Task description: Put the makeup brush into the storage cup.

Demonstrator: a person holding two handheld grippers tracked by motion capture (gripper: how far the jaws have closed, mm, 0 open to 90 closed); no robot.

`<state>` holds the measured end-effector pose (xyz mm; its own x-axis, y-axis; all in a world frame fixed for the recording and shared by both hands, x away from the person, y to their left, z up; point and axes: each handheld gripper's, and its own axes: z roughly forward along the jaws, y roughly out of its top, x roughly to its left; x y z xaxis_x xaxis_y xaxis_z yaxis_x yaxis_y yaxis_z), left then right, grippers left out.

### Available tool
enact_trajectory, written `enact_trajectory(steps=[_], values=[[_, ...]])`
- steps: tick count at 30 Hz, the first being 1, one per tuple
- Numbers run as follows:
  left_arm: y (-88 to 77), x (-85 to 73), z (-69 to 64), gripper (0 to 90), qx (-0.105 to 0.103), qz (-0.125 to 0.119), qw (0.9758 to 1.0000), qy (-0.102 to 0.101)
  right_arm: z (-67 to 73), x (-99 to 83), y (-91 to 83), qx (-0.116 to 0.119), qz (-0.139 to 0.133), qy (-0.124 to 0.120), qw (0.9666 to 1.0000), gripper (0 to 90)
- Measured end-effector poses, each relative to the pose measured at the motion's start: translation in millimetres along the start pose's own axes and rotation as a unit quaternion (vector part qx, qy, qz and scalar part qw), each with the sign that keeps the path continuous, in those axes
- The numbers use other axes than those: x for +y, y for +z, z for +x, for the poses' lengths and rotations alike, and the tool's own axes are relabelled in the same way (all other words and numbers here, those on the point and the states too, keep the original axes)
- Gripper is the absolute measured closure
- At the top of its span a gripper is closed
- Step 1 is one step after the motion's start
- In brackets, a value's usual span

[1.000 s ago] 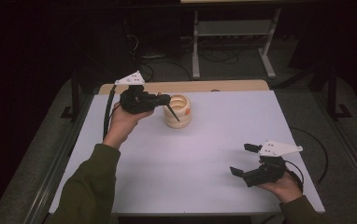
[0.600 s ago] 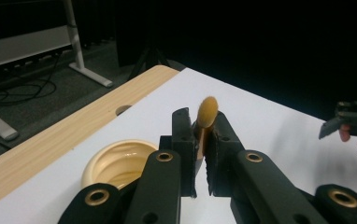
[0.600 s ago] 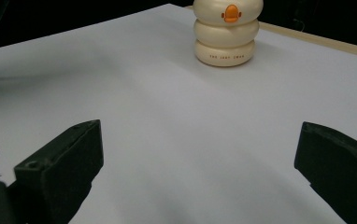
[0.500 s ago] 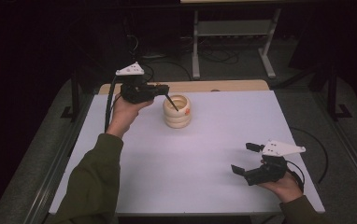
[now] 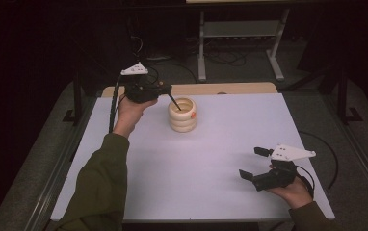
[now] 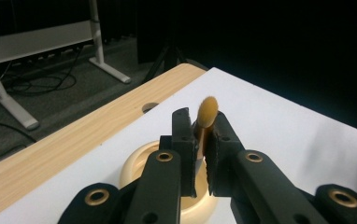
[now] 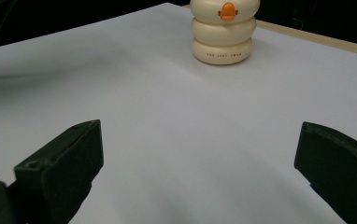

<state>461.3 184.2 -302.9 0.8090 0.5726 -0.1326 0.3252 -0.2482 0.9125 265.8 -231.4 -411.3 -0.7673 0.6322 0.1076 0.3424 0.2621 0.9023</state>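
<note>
Clamping a brush [image 6: 208, 116], the left hand-held gripper [image 6: 200, 140] over the cream holder [image 5: 182, 114]; right hand-held gripper [image 7: 195, 158] wide open, empty.

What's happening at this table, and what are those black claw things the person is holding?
A person sits at a white table with a hand-held gripper in each hand. The left gripper is clamped on a small brush with a tan tip, held just above a cream ribbed holder at the far side of the table. In the high view the brush's dark handle slants down into the holder's opening. The right gripper rests near the front edge, jaws wide apart, holding nothing.
</note>
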Motion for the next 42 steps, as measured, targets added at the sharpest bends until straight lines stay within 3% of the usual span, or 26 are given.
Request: enact_trajectory(steps=[11, 20, 30, 35, 36, 42], values=[[11.6, -6.9, 6.3, 83.4, 0.025, 0.018, 0.9995, 0.002, -0.2, -0.1, -0.4, -0.002, 0.001, 0.004, 1.0000, 0.6], [23.2, -13.0, 6.0, 83.3, 0.027, 0.047, 0.9985, 0.010, -0.4, 0.0, -0.8, 0.000, -0.001, 0.001, 1.0000, 0.6], [29.3, -17.8, 6.3, 81.9, 0.031, 0.061, 0.9976, 0.005, -0.2, 0.0, -1.3, 0.000, -0.001, 0.002, 1.0000, 0.6], [30.4, -19.6, 8.2, 65.9, 0.038, 0.067, 0.9970, 0.000, 0.1, 0.1, -1.6, 0.000, -0.001, 0.002, 1.0000, 0.6], [30.9, -19.9, 8.6, 60.7, 0.035, 0.066, 0.9972, -0.006, 0.1, 0.1, -1.6, 0.001, -0.001, 0.002, 1.0000, 0.6], [29.9, -22.1, 7.1, 31.6, 0.041, 0.064, 0.9971, 0.002, 0.2, 0.0, -1.1, 0.001, -0.001, -0.001, 1.0000, 0.6]])
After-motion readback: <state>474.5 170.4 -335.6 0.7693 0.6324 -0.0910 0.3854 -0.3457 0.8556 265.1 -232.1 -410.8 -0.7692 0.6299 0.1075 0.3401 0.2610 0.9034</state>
